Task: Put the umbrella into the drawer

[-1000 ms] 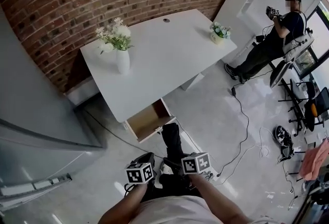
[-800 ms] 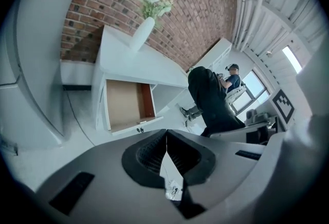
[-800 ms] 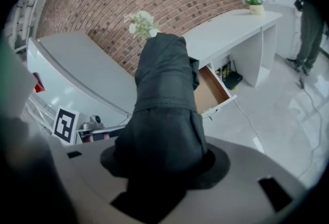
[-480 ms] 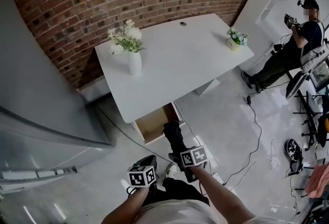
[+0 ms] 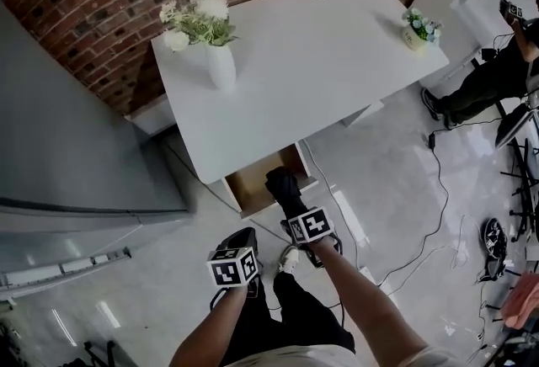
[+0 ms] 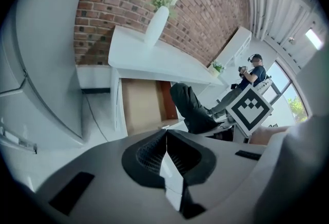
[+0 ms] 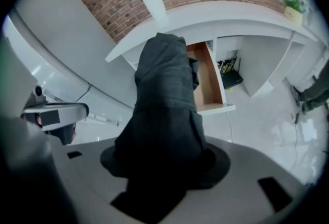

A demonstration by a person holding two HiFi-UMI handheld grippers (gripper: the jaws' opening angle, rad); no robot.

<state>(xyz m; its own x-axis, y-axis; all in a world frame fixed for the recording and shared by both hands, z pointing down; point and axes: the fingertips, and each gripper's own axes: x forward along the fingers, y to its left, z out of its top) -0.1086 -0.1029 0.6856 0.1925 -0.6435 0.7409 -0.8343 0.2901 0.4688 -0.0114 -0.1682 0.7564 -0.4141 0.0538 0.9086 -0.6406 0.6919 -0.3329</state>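
A black folded umbrella (image 7: 163, 94) sticks out from between the jaws of my right gripper (image 7: 164, 162), which is shut on its lower end. In the head view the umbrella (image 5: 283, 187) points at the open wooden drawer (image 5: 255, 188) under the white table (image 5: 320, 62), its far end over the drawer's front edge. The right gripper (image 5: 295, 210) sits just below it. In the right gripper view the drawer (image 7: 207, 84) lies beyond the umbrella, to the right. My left gripper (image 5: 242, 242) hangs lower left, shut and empty, its pads (image 6: 165, 152) meeting. The left gripper view shows the umbrella (image 6: 191, 110) beside the drawer (image 6: 140, 106).
A white vase of flowers (image 5: 218, 62) stands on the table's left and a small plant pot (image 5: 413, 33) at its right. A grey cabinet (image 5: 67, 146) is at the left. Cables (image 5: 438, 188) lie on the floor. A person (image 5: 497, 71) stands at the far right.
My right gripper has carried the umbrella forward and down until its tip reaches the open drawer. The left gripper has lowered a little. The table and drawer now look closer.
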